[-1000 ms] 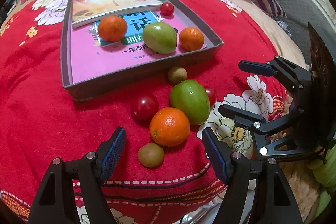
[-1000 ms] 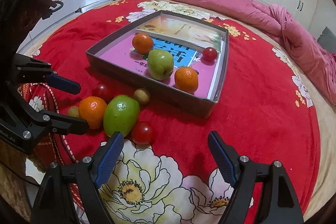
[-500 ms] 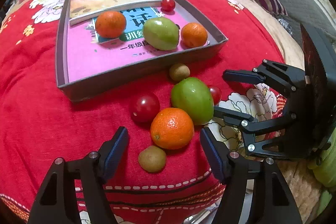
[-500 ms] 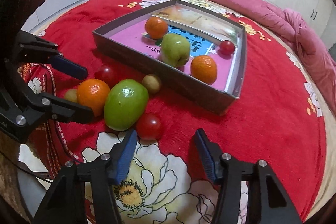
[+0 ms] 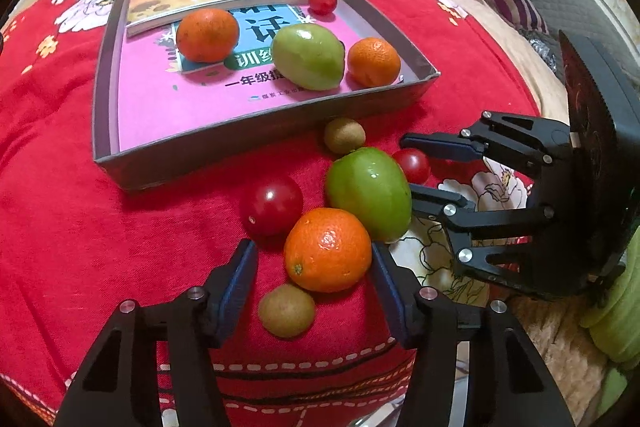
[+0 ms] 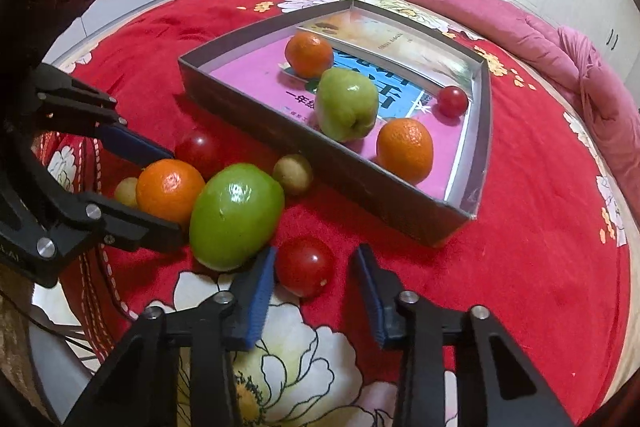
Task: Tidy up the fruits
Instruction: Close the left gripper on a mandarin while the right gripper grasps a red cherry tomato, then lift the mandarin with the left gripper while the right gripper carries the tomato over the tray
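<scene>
Closing Claws Over Loose Fruit on a Red Bed

Lying on the bed's plush red floral blanket, a shallow grey cardboard tray holds glossy books, two dimpled oranges, a smooth green mango-shaped fruit and a shiny cherry tomato. Outside the tray sits a loose cluster: a pebbled orange, a waxy green fruit, two fuzzy brown kiwis, one near the tray wall and one nearest the left wrist camera, and two glossy red tomatoes.

From the right wrist view, that nearer kiwi is mostly hidden behind the orange. The smaller tomato shows only partly in the left view, tucked behind the green fruit. Book titles are cut off by the fruit resting on them.

The left claw straddles the orange with its blue-padded jaws closing; the right pad sits at the orange's edge, while a gap shows on the left, so it is not yet gripped. The right claw is closing around the smaller tomato; one pad is touching or nearly touching its side, the other stands clear, and nothing is clamped.
</scene>
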